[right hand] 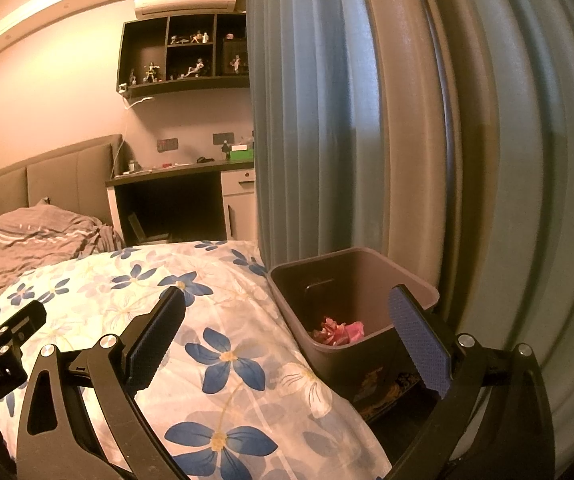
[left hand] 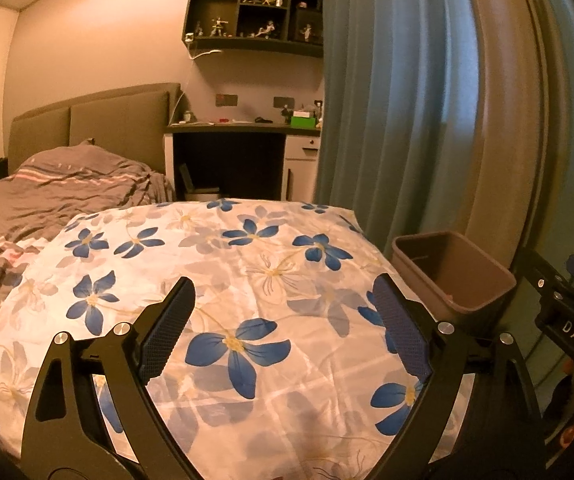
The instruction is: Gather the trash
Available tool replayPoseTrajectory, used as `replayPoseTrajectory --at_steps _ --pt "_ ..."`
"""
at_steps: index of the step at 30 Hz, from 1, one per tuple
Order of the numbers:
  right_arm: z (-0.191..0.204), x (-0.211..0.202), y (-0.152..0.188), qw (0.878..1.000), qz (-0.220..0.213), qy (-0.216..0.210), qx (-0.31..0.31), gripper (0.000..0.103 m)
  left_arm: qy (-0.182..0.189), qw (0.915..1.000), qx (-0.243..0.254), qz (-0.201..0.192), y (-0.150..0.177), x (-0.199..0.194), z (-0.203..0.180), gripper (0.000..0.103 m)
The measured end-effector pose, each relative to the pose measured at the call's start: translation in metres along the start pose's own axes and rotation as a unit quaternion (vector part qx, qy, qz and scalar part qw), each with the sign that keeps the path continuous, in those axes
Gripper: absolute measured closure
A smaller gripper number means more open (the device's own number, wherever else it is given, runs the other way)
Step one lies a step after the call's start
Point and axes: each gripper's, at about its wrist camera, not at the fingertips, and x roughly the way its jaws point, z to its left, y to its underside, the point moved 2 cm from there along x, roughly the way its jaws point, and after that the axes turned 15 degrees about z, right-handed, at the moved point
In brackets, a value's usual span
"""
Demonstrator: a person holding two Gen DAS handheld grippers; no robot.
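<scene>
Floral sheet (left hand: 247,280) fills the foreground, bare under both tongs. Brown bin (right hand: 351,304) beside its edge by the curtain (right hand: 327,120); pink trash (right hand: 341,330) inside. Left gripper (left hand: 283,320) and right gripper (right hand: 287,332) spread, empty.

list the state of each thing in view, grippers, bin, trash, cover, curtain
left gripper: open, nothing between the jaws
right gripper: open, nothing held
bin: upright beside the bed, no lid
trash: crumpled pink, lying in the bin
floral cover: spread flat, no trash on it
curtain: drawn, hanging behind the bin
</scene>
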Motion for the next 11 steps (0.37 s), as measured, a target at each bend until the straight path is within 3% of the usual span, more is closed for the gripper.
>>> replayPoseTrajectory --at_steps 11 --pt "0.0006 -0.0016 -0.0021 1.0 -0.002 0.0 0.002 0.006 -0.03 0.9995 -0.002 -0.002 -0.0058 -0.0032 0.0015 0.006"
